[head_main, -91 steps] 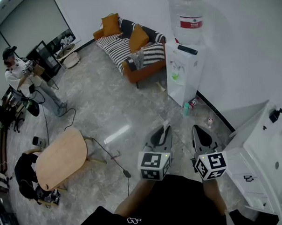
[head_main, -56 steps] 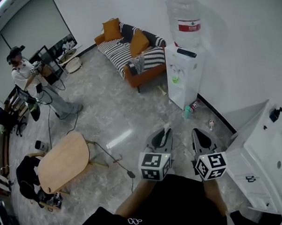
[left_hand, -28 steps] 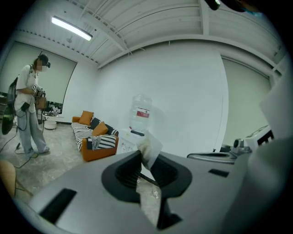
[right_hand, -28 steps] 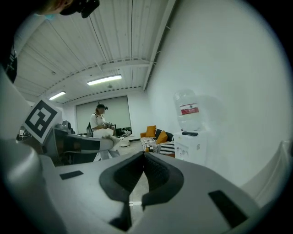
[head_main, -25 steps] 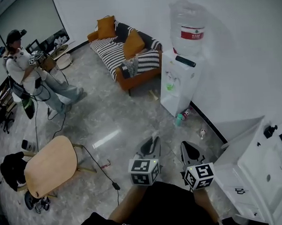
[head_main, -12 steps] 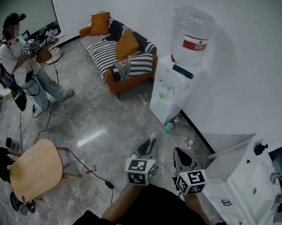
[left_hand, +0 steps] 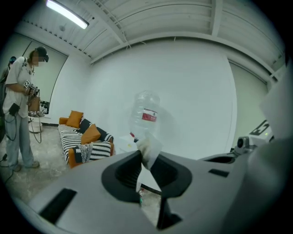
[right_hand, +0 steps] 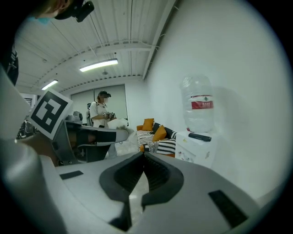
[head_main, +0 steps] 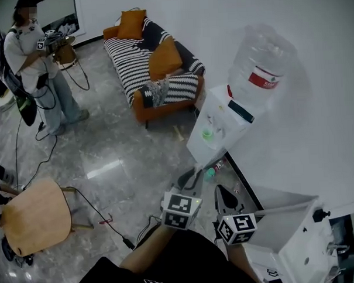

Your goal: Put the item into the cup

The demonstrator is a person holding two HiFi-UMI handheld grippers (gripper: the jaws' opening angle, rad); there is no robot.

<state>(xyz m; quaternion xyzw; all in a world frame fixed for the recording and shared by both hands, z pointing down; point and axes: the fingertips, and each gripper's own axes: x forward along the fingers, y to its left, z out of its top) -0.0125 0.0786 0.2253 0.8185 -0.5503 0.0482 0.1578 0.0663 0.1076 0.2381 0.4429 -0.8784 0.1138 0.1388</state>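
Observation:
My left gripper (head_main: 192, 176) is shut on a small white crumpled item (head_main: 200, 166) that sticks out past its tips. In the left gripper view the white item (left_hand: 149, 147) is pinched between the dark pads of the left gripper (left_hand: 143, 159), with the water dispenser's bottle (left_hand: 145, 113) behind it. A small green cup-like thing (head_main: 208, 133) sits in the front of the white water dispenser (head_main: 220, 124), ahead of both grippers. My right gripper (head_main: 222, 193) is shut with nothing in it; in its own view the right gripper (right_hand: 143, 157) shows its pads pressed together.
A striped sofa with orange cushions (head_main: 153, 65) stands at the back. A person (head_main: 36, 59) stands at far left. There is a round wooden table (head_main: 31, 217) at lower left with a cable (head_main: 104, 220) on the floor. A white cabinet (head_main: 298, 241) is close at right, and bottles (head_main: 212, 171) lie by the dispenser's foot.
The view has swung and moved toward the water dispenser, which is now nearer and more central. Both grippers kept their pose and stayed shut; the left still holds the white item.

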